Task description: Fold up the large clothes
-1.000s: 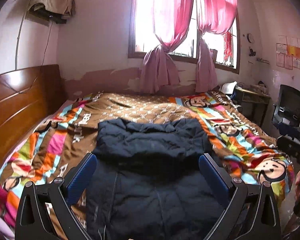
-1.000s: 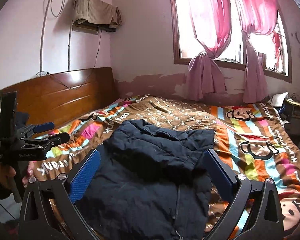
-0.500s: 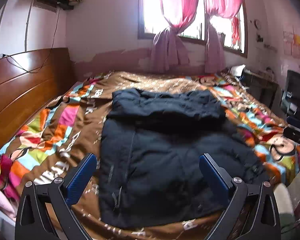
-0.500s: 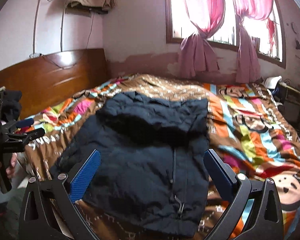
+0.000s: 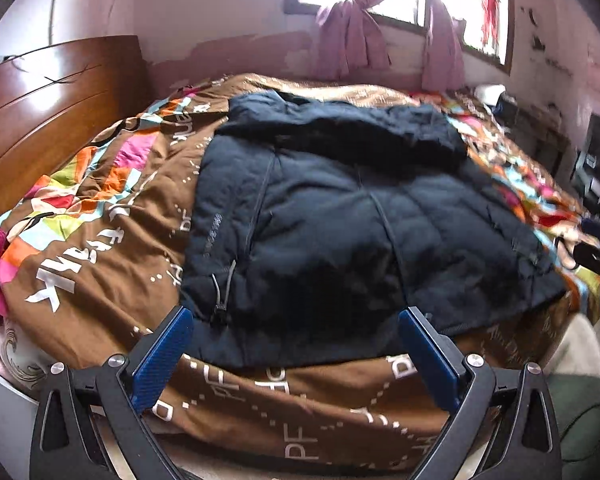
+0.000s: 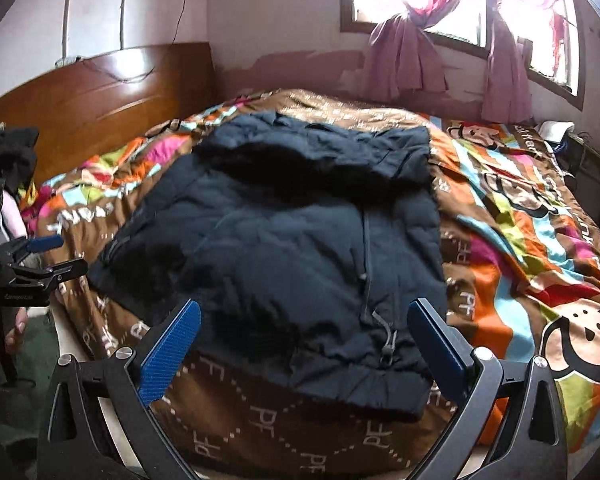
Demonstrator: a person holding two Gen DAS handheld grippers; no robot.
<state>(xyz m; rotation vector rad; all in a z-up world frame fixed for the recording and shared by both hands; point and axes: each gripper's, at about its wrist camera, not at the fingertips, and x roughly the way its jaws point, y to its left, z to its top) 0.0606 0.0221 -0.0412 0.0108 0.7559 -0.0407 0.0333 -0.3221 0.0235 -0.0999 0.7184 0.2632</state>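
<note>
A dark navy puffer jacket [image 5: 339, 216] lies spread on the bed, hood end folded over toward the window, hem toward me. It also shows in the right wrist view [image 6: 292, 248]. My left gripper [image 5: 296, 320] is open and empty, held above the jacket's near hem. My right gripper [image 6: 303, 316] is open and empty, also over the near hem. In the right wrist view the left gripper [image 6: 40, 256] shows at the far left, off the bed's side. The right gripper's tips [image 5: 597, 244] show at the right edge of the left wrist view.
The bed has a brown and multicoloured quilt [image 5: 100, 240] and a wooden headboard [image 6: 100, 92] at the left. A window with tied pink curtains [image 6: 403, 56] is behind. A desk and dark chair [image 5: 599, 168] stand at the right.
Both grippers have pulled back and tilted down from over the jacket toward the bed's near edge. The jacket's whole hem is now in view. Both stay open.
</note>
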